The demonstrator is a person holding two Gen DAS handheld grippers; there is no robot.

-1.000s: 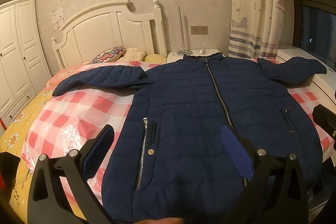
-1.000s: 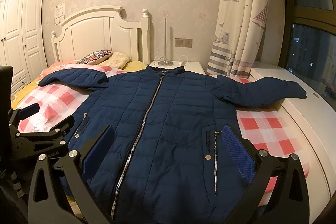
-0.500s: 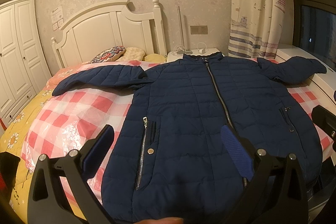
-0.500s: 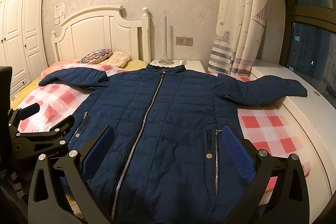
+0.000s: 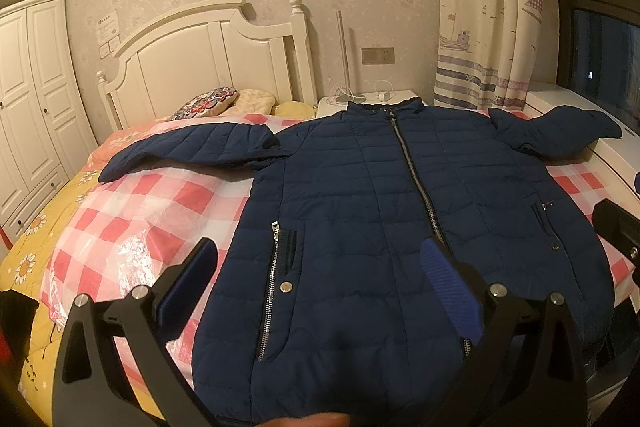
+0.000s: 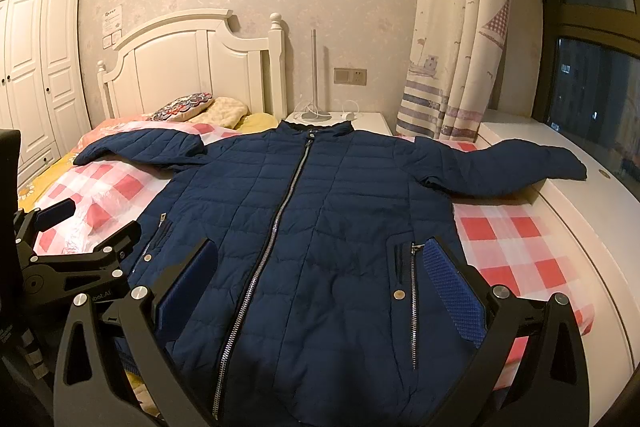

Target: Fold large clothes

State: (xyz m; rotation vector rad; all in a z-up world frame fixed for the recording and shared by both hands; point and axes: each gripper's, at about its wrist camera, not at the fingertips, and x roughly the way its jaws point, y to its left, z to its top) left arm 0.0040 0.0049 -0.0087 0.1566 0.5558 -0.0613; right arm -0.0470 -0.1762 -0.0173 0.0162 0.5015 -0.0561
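A navy quilted jacket (image 5: 380,195) lies flat and zipped on the bed, front up, collar toward the headboard, both sleeves spread wide. Its left sleeve (image 5: 192,151) rests on the checked cover; its right sleeve (image 6: 508,167) reaches onto the white ledge. My left gripper (image 5: 316,267) hovers open above the hem near the left pocket zip, holding nothing. My right gripper (image 6: 320,267) is open too, above the hem between the centre zip and the right pocket (image 6: 412,291). In the right wrist view the left gripper's fingers (image 6: 56,213) show at the left edge.
A red-and-white checked plastic cover (image 5: 132,219) lies over the bed, with pillows (image 5: 208,101) by the white headboard (image 5: 208,59). A nightstand (image 6: 344,117) with a lamp stands behind the collar. A white window ledge (image 6: 592,211) runs along the right; a wardrobe (image 5: 32,99) stands at left.
Hardly anything moved. Both grippers stay open and hover over the hem, with only a slight drift of the views.
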